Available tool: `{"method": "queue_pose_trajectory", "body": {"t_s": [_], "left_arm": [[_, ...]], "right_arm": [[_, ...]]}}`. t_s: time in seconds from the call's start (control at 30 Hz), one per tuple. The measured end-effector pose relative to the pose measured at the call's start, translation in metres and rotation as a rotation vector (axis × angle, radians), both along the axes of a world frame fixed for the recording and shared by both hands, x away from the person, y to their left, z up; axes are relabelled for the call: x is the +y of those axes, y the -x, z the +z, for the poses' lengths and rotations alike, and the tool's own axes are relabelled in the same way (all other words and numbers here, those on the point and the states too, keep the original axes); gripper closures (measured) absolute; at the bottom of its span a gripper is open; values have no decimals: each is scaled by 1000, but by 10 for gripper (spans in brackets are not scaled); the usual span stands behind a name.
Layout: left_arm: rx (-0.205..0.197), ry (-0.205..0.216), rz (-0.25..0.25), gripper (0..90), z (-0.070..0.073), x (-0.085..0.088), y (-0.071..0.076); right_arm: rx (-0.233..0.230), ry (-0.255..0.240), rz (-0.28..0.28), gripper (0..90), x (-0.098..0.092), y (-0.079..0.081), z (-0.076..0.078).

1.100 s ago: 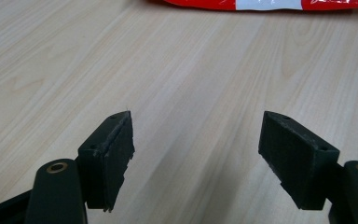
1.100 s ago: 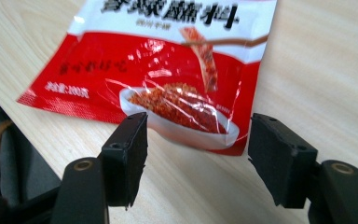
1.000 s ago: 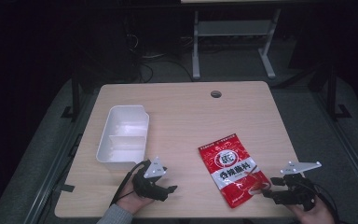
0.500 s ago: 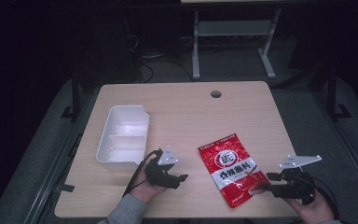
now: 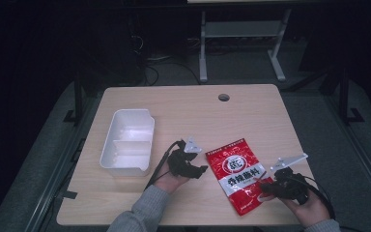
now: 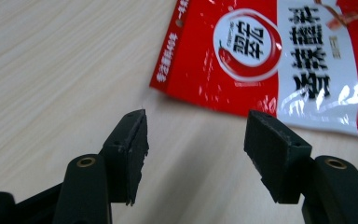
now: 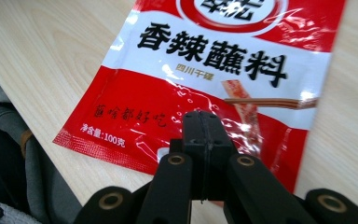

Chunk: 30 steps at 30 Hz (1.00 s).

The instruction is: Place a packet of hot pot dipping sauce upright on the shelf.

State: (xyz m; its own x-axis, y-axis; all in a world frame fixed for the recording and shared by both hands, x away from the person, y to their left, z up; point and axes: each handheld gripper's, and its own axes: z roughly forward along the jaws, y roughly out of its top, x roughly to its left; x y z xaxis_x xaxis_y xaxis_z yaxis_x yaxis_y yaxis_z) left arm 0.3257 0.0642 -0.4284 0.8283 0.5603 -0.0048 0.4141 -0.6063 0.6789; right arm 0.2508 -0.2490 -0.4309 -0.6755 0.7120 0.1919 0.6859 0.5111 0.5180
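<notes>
Since the earlier frames, the left gripper [image 5: 199, 169] has been brought up beside the red sachet [image 5: 236, 175], whose corner is seen just beyond its parted jaws. Well left, a white tray [image 5: 128, 143] is seen. Over the sachet's lower edge, the right gripper [image 7: 206, 133] is held with jaws together.

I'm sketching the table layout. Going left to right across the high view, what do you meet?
White tray → left gripper → red sauce packet → right gripper.
</notes>
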Motion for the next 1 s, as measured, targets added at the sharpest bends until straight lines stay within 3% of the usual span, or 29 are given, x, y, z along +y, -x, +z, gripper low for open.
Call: {"method": "queue_pose_trajectory", "body": {"t_s": [0.23, 0.33, 0.53, 1.0], "left_arm": [[27, -38, 13, 388, 0, -22, -21], [63, -61, 16, 382, -3, -34, -34], [85, -81, 27, 393, -8, -48, -43], [161, -94, 40, 497, -16, -45, -51]], "right_arm": [[17, 14, 25, 895, 13, -8, -6], [13, 17, 31, 894, 16, -10, -6], [1, 25, 28, 895, 17, -10, -8], [-49, 51, 15, 894, 20, -2, -10]]}}
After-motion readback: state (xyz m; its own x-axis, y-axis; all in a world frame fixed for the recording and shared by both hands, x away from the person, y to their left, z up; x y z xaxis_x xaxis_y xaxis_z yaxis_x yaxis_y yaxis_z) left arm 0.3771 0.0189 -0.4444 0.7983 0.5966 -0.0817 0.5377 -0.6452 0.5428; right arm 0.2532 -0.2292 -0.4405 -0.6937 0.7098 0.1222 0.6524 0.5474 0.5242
